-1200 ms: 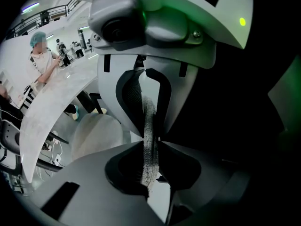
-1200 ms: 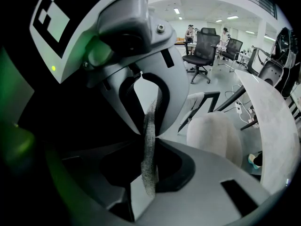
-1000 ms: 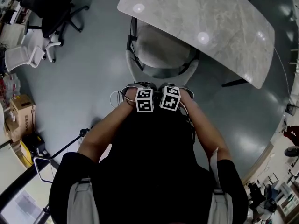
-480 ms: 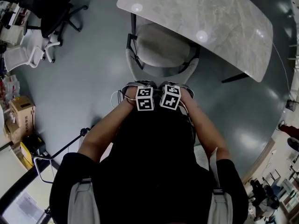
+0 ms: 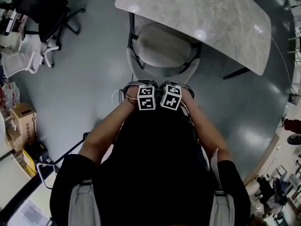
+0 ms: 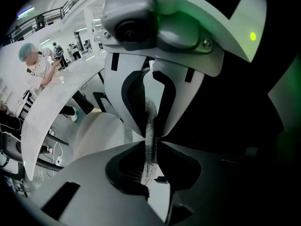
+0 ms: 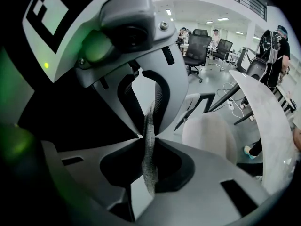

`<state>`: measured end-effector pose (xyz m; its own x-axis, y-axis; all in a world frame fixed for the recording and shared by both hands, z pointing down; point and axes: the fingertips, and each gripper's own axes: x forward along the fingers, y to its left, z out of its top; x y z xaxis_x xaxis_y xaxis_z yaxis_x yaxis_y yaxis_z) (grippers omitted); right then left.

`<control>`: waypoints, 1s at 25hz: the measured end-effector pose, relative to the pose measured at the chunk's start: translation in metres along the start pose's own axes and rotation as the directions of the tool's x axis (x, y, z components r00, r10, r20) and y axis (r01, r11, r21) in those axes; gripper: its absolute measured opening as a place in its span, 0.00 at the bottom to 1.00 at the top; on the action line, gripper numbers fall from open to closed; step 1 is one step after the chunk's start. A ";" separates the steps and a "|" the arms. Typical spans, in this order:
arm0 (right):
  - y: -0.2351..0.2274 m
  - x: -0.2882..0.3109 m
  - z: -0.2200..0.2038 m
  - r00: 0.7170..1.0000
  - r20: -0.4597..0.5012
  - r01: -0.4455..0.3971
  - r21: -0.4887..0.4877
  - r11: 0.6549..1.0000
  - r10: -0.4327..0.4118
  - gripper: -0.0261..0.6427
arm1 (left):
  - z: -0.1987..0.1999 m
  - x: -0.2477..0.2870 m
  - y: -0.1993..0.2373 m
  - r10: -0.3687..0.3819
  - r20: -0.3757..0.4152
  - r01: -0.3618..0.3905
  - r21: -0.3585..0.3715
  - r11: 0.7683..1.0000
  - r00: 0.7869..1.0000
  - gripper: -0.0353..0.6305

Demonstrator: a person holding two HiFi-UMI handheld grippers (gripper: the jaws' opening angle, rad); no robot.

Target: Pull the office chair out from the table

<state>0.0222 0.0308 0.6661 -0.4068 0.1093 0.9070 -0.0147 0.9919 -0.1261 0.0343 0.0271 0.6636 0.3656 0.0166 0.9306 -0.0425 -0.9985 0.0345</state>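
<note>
- Centrally, the office chair (image 5: pixel 162 46) stands at the near edge of the desk (image 5: pixel 211 18). The far part of its pale grey seat lies under the marbled desk top. The near part of the seat and both light grey armrests show clear of the top.
- Backrest: its top edge is the part of the chair nearest the person. In the head view both tongs sit on it side by side, just below the seat.
- Left tongs (image 5: pixel 145 91): they point steeply down. In the left gripper view the jaws are drawn almost together on a thin dark strip of backrest mesh (image 6: pixel 151 121), with a pad pressing on each face of the strip.
- Right tongs (image 5: pixel 172 90): they point steeply down as well. In the right gripper view the jaws are likewise pinched on the backrest mesh, which runs straight through the narrow gap between them.
- Marker cubes (image 5: pixel 146 98): the two cubes stand just beside each other, with the person's forearms (image 5: pixel 106 131) reaching down to them from either side.
- Floor (image 5: pixel 89 79): it is glossy grey-blue. A black chair (image 5: pixel 47 13) and a white chair (image 5: pixel 26 60) stand at upper left, well apart from the desk. A cardboard box (image 5: pixel 23 119) lies at the left edge.
- Background of the left gripper view: a person in a teal cap (image 6: pixel 37 69) is at the far side of the desk.
</note>
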 end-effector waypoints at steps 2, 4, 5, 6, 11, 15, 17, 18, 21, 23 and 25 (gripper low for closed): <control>0.004 -0.002 -0.002 1.000 -0.002 -0.002 0.007 1.000 0.002 0.15 | 0.002 -0.001 -0.004 -0.008 0.003 0.008 0.004 1.000 1.000 0.16; 0.008 -0.004 -0.005 1.000 -0.006 -0.014 0.019 1.000 0.014 0.15 | 0.006 -0.001 -0.008 -0.023 0.008 0.023 0.011 1.000 1.000 0.16; 0.010 -0.004 -0.006 1.000 -0.009 -0.021 0.023 1.000 0.021 0.15 | 0.007 -0.001 -0.011 -0.030 0.009 0.030 0.017 0.999 1.000 0.16; 0.013 -0.004 -0.007 1.000 -0.011 -0.027 0.024 0.999 0.027 0.15 | 0.008 -0.001 -0.015 -0.035 0.011 0.035 0.024 0.999 0.999 0.16; 0.028 -0.001 -0.013 0.999 -0.026 -0.039 0.020 0.999 0.039 0.15 | 0.011 0.002 -0.031 -0.047 0.026 0.046 0.032 0.998 0.999 0.16; 0.039 0.002 -0.010 0.999 -0.037 -0.031 0.034 0.999 0.032 0.15 | 0.006 -0.001 -0.042 -0.054 0.034 0.053 0.044 0.998 0.998 0.15; 0.044 0.003 -0.008 0.999 -0.039 -0.025 0.044 0.999 0.027 0.15 | 0.004 -0.003 -0.048 -0.056 0.038 0.054 0.053 0.997 0.998 0.15; 0.047 0.004 -0.007 0.999 -0.040 -0.023 0.050 0.998 0.025 0.15 | 0.003 -0.003 -0.050 -0.056 0.040 0.054 0.058 0.997 0.998 0.15; 0.056 0.009 -0.003 0.999 -0.042 -0.013 0.073 0.997 0.016 0.15 | -0.004 -0.006 -0.059 -0.063 0.052 0.060 0.066 0.996 0.997 0.15; 0.063 0.013 0.001 0.999 -0.043 -0.004 0.087 0.996 0.007 0.15 | -0.010 -0.007 -0.065 -0.074 0.065 0.070 0.065 0.995 0.995 0.15; 0.069 0.019 0.007 0.999 -0.044 0.004 0.104 0.995 0.000 0.15 | -0.018 -0.010 -0.072 -0.081 0.070 0.076 0.077 0.994 0.994 0.15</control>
<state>0.0073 0.1012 0.6722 -0.3661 0.1125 0.9238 -0.1114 0.9802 -0.1635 0.0172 0.0999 0.6587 0.4320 0.0938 0.8970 0.0568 -0.9954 0.0767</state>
